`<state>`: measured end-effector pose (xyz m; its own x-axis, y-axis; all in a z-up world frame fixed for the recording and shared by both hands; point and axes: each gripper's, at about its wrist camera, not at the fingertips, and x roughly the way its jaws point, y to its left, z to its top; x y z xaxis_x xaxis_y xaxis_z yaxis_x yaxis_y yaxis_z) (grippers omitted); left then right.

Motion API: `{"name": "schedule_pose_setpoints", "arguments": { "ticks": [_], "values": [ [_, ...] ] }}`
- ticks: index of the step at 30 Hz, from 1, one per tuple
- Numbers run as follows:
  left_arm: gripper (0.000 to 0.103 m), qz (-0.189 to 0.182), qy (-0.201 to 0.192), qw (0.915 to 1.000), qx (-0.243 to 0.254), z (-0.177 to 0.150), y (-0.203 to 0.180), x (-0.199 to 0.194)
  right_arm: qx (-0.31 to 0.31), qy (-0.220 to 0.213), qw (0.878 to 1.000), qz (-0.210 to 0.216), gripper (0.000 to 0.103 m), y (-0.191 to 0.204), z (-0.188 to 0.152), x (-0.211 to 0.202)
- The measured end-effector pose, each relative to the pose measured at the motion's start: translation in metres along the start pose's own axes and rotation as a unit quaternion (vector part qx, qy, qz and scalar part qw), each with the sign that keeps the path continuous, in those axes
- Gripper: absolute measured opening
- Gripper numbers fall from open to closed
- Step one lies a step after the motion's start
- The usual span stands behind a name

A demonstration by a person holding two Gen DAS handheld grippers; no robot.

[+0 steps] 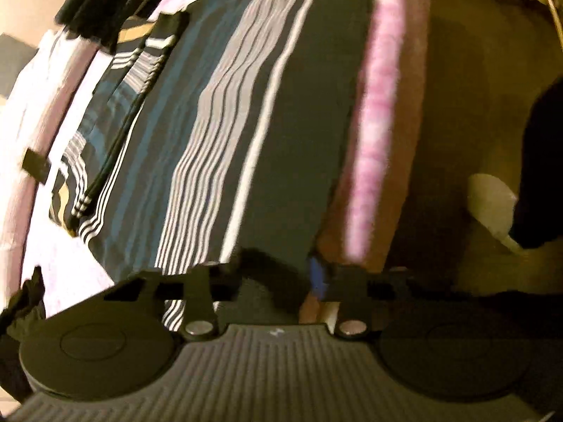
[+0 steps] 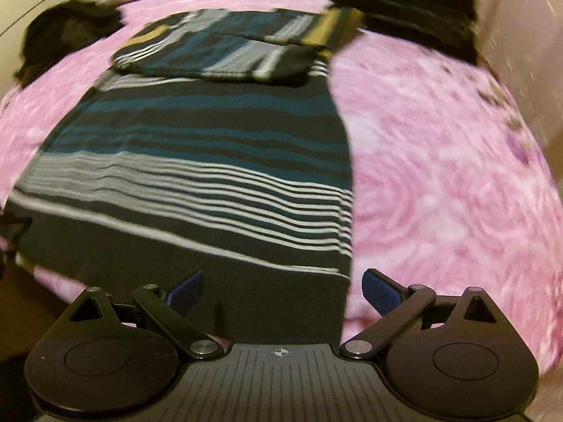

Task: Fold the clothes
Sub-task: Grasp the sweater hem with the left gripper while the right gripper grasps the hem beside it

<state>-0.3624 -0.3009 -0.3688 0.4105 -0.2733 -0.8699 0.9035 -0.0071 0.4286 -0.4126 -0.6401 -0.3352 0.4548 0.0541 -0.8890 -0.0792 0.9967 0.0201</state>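
Left claw (image 1: 281, 274) nearly closed on striped shirt (image 1: 225, 133) hem, right claw (image 2: 281, 290) wide open, empty.

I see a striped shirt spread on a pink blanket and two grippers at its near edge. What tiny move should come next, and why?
Probably the right gripper should ease down and close on the striped shirt's near hem. Its jaws stand open over that hem, pressing on nothing, while the left gripper looks nearly closed at the shirt's corner by the pink blanket's edge. Both corners need gripping before a fold.
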Motion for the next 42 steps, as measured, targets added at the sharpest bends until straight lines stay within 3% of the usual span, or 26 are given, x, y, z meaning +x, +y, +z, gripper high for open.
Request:
{"name": "schedule_pose_setpoints", "arguments": {
  "ticks": [7, 12, 18, 20, 21, 24, 25, 28, 33, 34, 35, 37, 42],
  "values": [
    [0.004, -0.036, 0.007, 0.997, -0.069, 0.004, 0.022, -0.009, -0.144, -0.028, 0.988, 0.04, 0.099, 0.05, -0.018, -0.004],
    [0.003, -0.044, 0.0, 0.9915, -0.122, 0.008, 0.048, -0.013, -0.256, -0.064, 0.962, 0.073, 0.099, 0.097, -0.032, -0.002],
    [0.003, -0.051, 0.001, 0.9906, -0.127, 0.009, 0.05, -0.011, -0.347, -0.101, 0.93, 0.07, 0.098, 0.157, -0.041, 0.02],
    [0.003, -0.052, -0.001, 0.9897, -0.133, 0.007, 0.052, -0.013, -0.368, -0.103, 0.922, 0.071, 0.083, 0.17, -0.04, 0.029],
    [0.003, -0.052, -0.002, 0.9895, -0.135, 0.006, 0.052, -0.015, -0.377, -0.098, 0.918, 0.074, 0.065, 0.175, -0.039, 0.034],
    [0.003, -0.052, -0.004, 0.9902, -0.13, 0.004, 0.049, -0.017, -0.405, -0.082, 0.907, 0.082, 0.054, 0.19, -0.035, 0.049],
    [0.003, -0.051, -0.004, 0.9905, -0.127, 0.003, 0.048, -0.018, -0.411, -0.073, 0.905, 0.083, 0.027, 0.193, -0.032, 0.054],
    [0.006, -0.043, -0.004, 0.9926, -0.113, 0.004, 0.043, -0.015, -0.398, -0.057, 0.911, 0.091, 0.008, 0.189, -0.022, 0.056],
    [0.025, 0.004, 0.011, 0.9974, -0.071, 0.004, 0.024, -0.007, -0.395, -0.068, 0.912, 0.086, 0.005, 0.183, -0.012, 0.039],
    [0.025, 0.008, 0.015, 0.998, -0.062, 0.004, 0.021, -0.005, -0.395, -0.069, 0.912, 0.085, 0.005, 0.182, -0.011, 0.037],
    [0.024, 0.012, 0.019, 0.9984, -0.052, 0.005, 0.018, -0.004, -0.396, -0.071, 0.912, 0.083, 0.005, 0.181, -0.011, 0.035],
    [0.003, 0.018, 0.025, 0.9987, -0.042, 0.005, 0.015, -0.002, -0.398, -0.08, 0.911, 0.074, 0.005, 0.18, -0.016, 0.034],
    [0.002, 0.007, 0.012, 0.9941, -0.107, 0.005, 0.039, -0.02, -0.386, -0.094, 0.916, 0.051, 0.006, 0.184, -0.031, 0.039]
  ]
}}
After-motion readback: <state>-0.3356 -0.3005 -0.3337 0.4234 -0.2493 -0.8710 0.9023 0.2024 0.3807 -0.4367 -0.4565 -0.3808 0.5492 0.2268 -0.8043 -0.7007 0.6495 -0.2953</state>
